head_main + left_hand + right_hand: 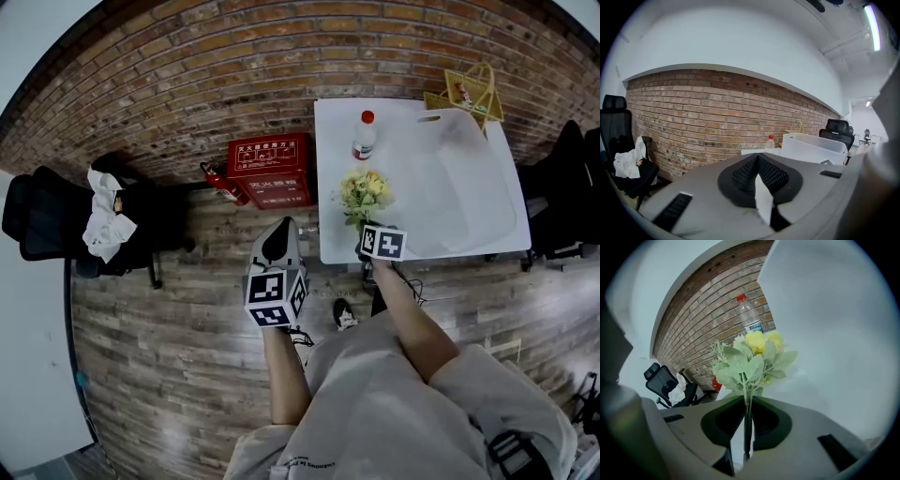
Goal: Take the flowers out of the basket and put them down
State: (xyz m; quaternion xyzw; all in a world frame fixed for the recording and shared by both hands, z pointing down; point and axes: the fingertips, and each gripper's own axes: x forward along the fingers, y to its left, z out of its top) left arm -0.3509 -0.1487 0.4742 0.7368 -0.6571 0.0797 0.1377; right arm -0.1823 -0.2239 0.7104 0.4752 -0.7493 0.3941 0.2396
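Right gripper [747,427] clamped on flowers [752,357] by the stems; stem ends hidden inside jaws. Blooms apparently above table [330,159] edge. Left gripper [759,182] closed, empty.

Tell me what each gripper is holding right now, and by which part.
The right gripper holds the flowers by their stems, below the leaves. The left gripper holds nothing, jaws together.

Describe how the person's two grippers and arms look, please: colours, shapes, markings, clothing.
The left gripper and right gripper are alike: smooth grey bodies, black textured hollows around the jaws, black slots in the casing. Each carries a white cube with black square markers. The person wears a light short-sleeved T-shirt.
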